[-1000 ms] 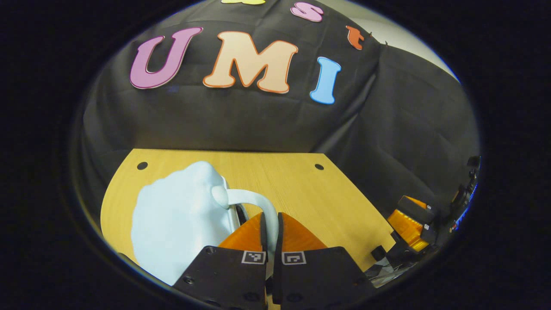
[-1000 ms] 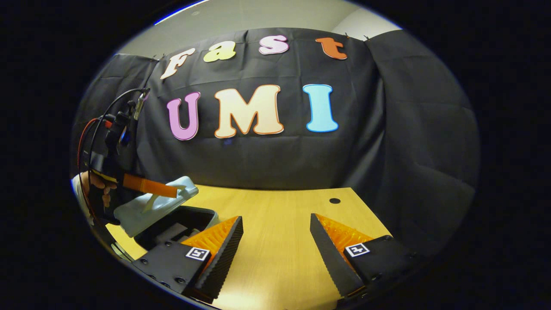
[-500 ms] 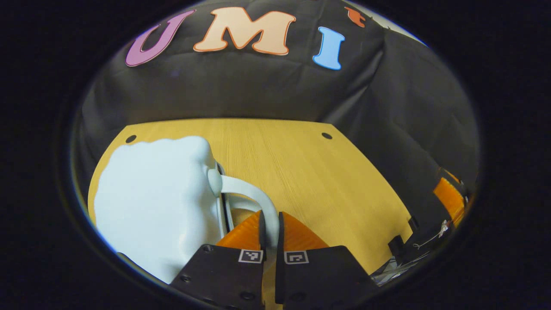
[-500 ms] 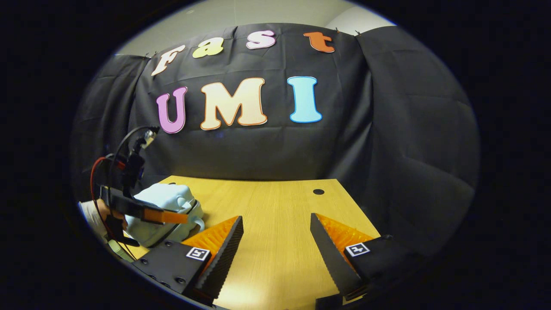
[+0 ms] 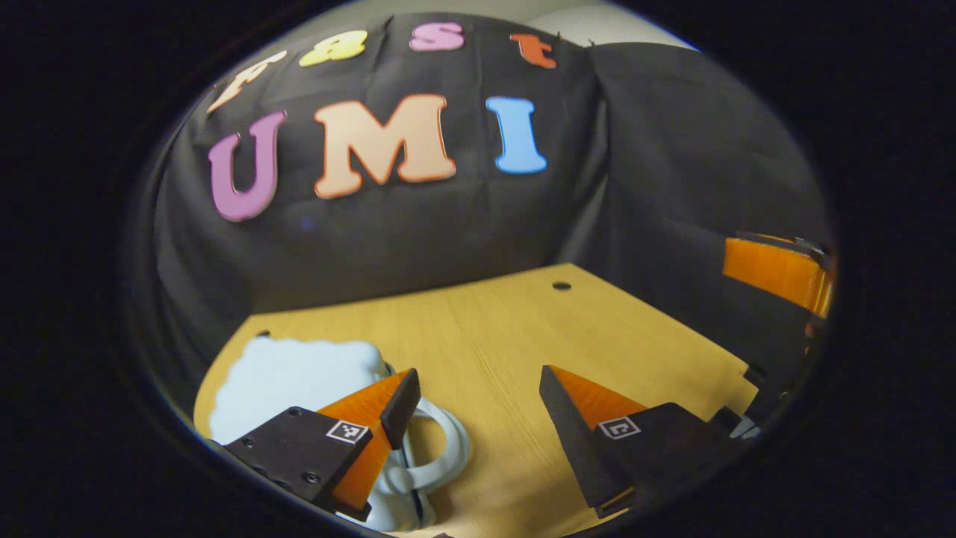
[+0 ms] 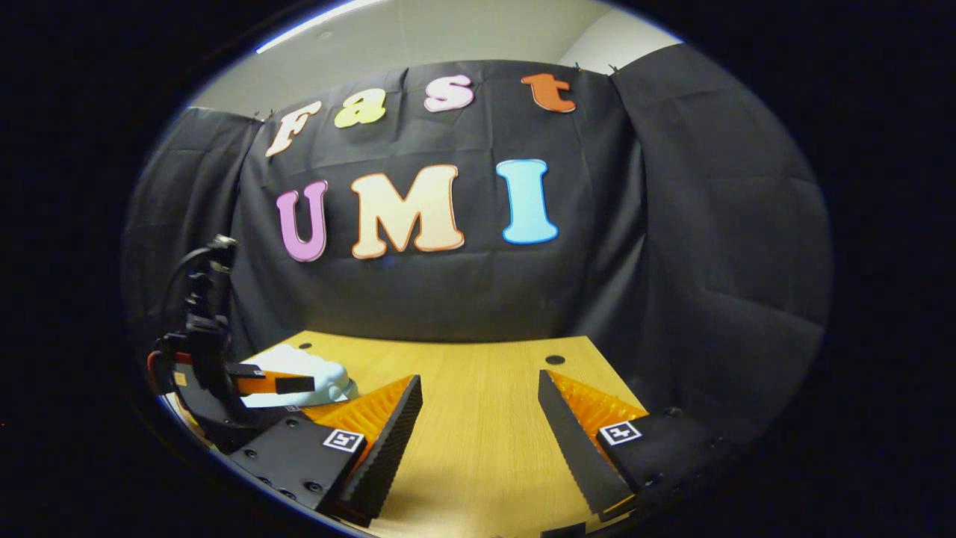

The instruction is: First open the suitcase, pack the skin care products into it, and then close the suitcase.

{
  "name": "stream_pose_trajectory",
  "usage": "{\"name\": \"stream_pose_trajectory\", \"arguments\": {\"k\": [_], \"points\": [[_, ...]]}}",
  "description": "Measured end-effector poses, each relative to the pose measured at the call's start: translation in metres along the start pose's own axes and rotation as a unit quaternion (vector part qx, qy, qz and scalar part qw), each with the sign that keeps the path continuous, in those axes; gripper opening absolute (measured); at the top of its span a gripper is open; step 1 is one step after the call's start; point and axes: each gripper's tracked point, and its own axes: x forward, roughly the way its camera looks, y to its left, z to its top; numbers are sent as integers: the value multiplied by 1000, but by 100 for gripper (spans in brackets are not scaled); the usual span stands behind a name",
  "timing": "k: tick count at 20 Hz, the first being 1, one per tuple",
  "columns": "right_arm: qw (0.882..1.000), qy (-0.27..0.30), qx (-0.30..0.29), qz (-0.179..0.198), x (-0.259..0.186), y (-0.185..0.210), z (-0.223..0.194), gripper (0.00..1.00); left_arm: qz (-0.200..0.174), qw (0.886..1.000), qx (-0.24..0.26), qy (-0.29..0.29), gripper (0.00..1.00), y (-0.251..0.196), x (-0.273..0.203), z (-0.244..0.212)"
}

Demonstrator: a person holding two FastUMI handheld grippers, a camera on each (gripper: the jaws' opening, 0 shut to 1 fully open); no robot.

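One pale blue suitcase [image 5: 291, 373], lumpy-shelled and seemingly closed, lies on the table [image 5: 523, 329]; my left gripper [image 5: 478, 392] and right gripper [image 6: 478, 400] gape wide, holding nothing.

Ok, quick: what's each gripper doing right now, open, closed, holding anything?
Left gripper: open, holding nothing; suitcase handle lies by one of its fingers.
Right gripper: open, holding nothing, above the table.

No readable text, brand or number stands on the suitcase [image 5: 291, 373]. The left gripper [image 5: 478, 396] and right gripper [image 6: 478, 403] carry small square coded markers, seemingly patterns rather than letters.
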Motion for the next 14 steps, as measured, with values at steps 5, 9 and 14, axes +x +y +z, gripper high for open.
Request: {"name": "stream_pose_trajectory", "arguments": {"k": [5,9,14], "points": [[996,-86,13,9,-1,21,71,98,98,988,-43,-111,95,58,-53,97],[991,-133,24,0,1,39,113,98,127,979,-41,-156,94,95,-88,134],[988,-152,28,-21,-6,53,128,98,127,976,-37,-175,95,119,-104,144]]}}
